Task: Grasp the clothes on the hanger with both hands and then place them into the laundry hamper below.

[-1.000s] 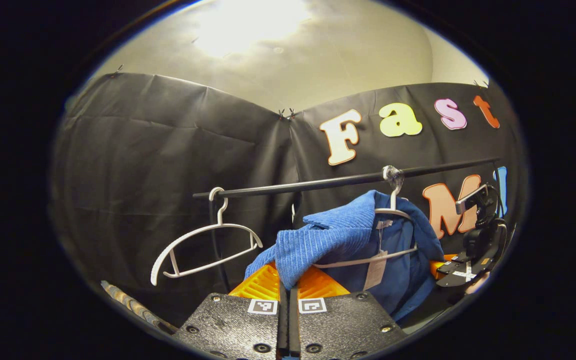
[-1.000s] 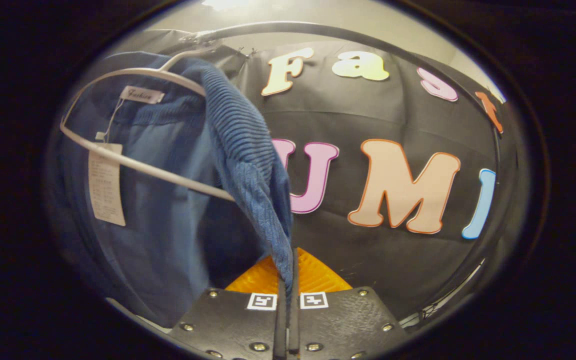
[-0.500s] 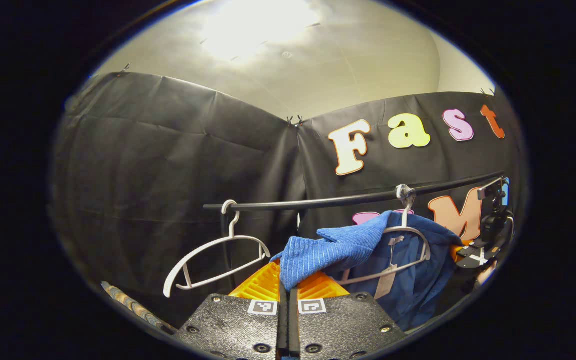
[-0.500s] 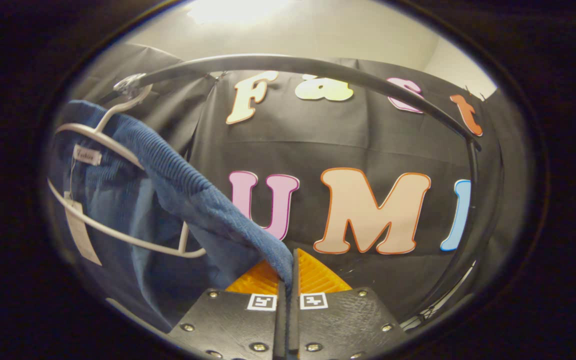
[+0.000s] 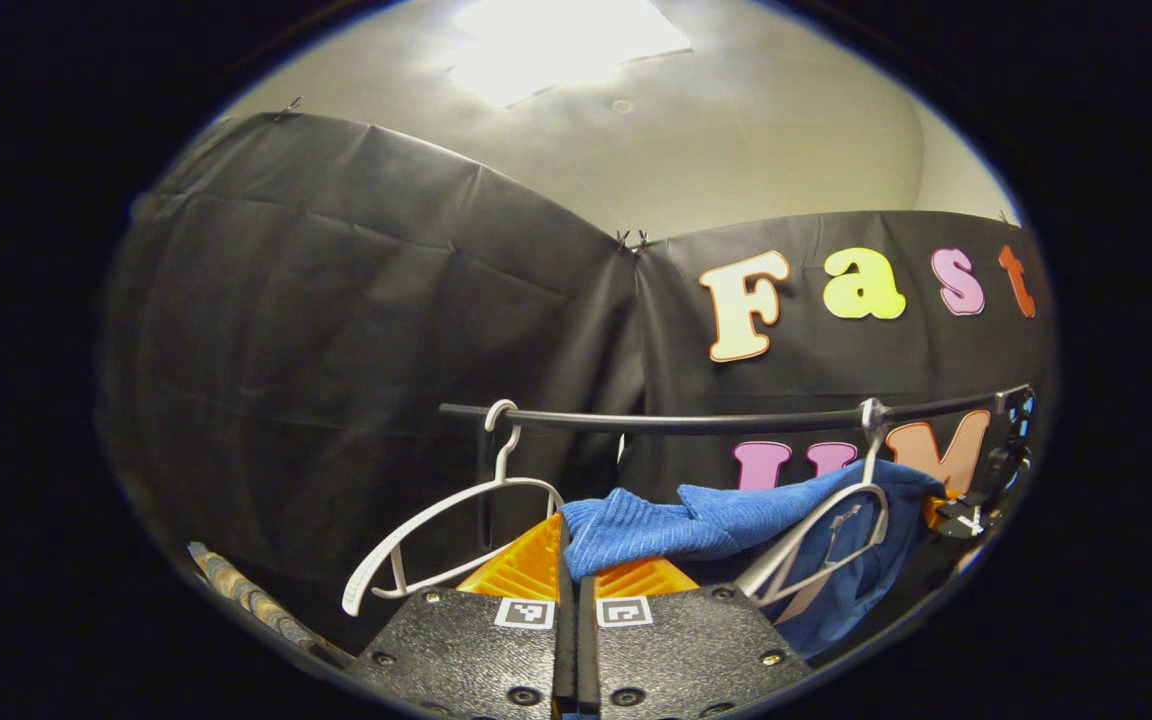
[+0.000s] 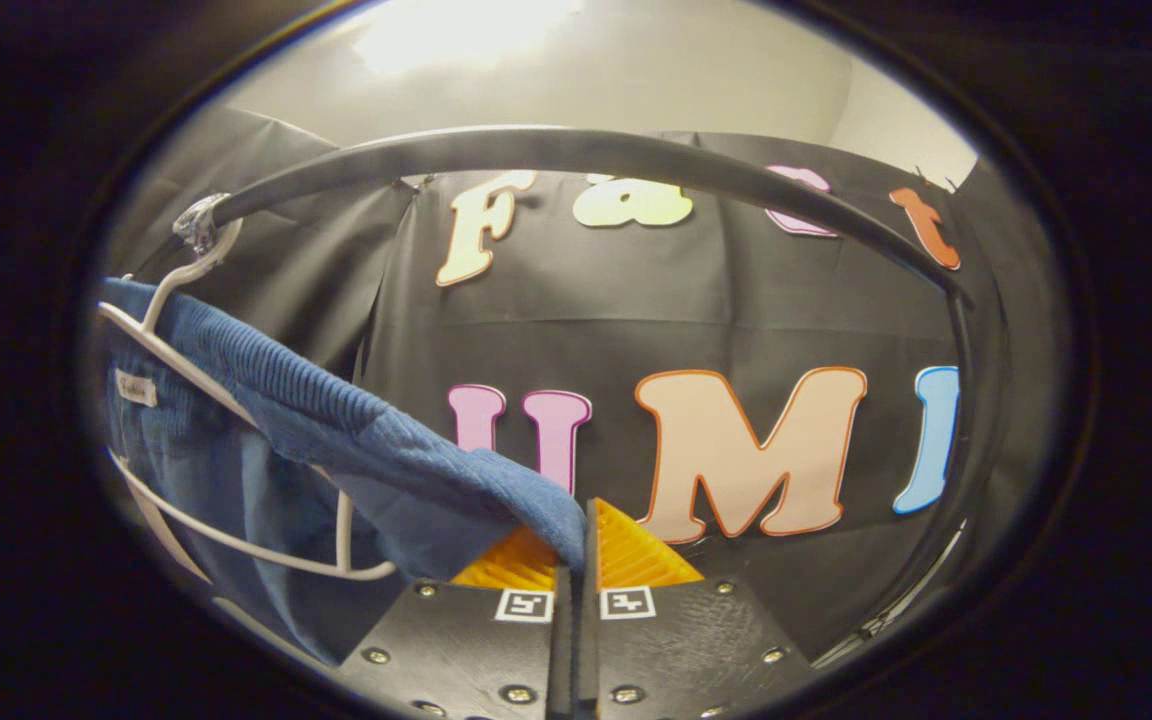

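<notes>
Pinching the blue garment (image 5: 696,520) at both ends, we have our left gripper (image 5: 576,585) and right gripper (image 6: 576,550) each closed on its cloth; its middle drapes over a white hanger (image 6: 236,420) on the rail (image 5: 716,422), beside an empty hanger (image 5: 436,530).

In the left gripper view, the far end of the rail (image 5: 736,422) and the right gripper (image 5: 976,510) ran into the picture's right edge, too small to tell how its jaws stood. In the right gripper view, the blue garment (image 6: 266,440), left of the fingers, ran past the edge, hiding part of the white hanger (image 6: 236,470).
</notes>
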The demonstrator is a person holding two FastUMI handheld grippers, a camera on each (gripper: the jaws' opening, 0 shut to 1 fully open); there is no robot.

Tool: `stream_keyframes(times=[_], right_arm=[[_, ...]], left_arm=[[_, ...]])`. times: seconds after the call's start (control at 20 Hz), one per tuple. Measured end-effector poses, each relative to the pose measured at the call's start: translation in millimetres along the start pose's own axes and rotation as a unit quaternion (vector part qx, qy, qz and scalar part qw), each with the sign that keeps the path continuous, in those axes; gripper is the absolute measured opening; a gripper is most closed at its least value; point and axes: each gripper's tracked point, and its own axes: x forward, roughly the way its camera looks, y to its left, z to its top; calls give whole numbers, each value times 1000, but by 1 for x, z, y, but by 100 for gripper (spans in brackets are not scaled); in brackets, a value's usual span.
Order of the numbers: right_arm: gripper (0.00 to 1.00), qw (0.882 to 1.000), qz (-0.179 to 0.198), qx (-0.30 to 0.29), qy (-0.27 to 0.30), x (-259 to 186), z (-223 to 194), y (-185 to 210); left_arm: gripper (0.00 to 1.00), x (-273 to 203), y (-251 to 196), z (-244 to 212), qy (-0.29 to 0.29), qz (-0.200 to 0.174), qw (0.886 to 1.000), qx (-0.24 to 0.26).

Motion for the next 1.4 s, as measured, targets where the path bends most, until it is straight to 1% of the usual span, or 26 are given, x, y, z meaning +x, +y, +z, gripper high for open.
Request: stream_keyframes(times=[0.2,0.3,0.45,0.55,0.65,0.8,0.85,0.95,1.15,1.2,1.4], right_arm=[[2,1000,-2,-5,-7,11,-1,0],[3,1000,-5,0,-4,19,-3,-3],[3,1000,-7,2,4,31,-13,-3],[2,1000,-2,-2,24,38,-31,1],[3,999,5,-10,44,41,-48,7],[2,997,13,-31,71,46,-76,9],[3,996,16,-36,81,46,-86,13],[3,994,20,-45,97,41,-100,14],[3,991,28,-46,123,30,-124,17],[3,990,30,-47,128,27,-128,18],[3,988,48,-45,140,7,-137,27]], left_arm=[[1,12,2,-15,8,-2,1000,10],[0,20,-1,-25,12,-11,1000,13],[1,27,-7,-41,17,-22,999,30],[2,31,-10,-58,31,-29,999,27],[0,31,-12,-80,50,-34,998,17],[1,30,-10,-110,79,-25,996,20],[2,29,-9,-119,88,-24,996,21],[0,24,-9,-133,101,-21,994,23],[1,13,-9,-154,118,-17,992,46],[0,9,-9,-159,123,-17,991,51],[1,-3,-13,-174,141,-21,988,55]])
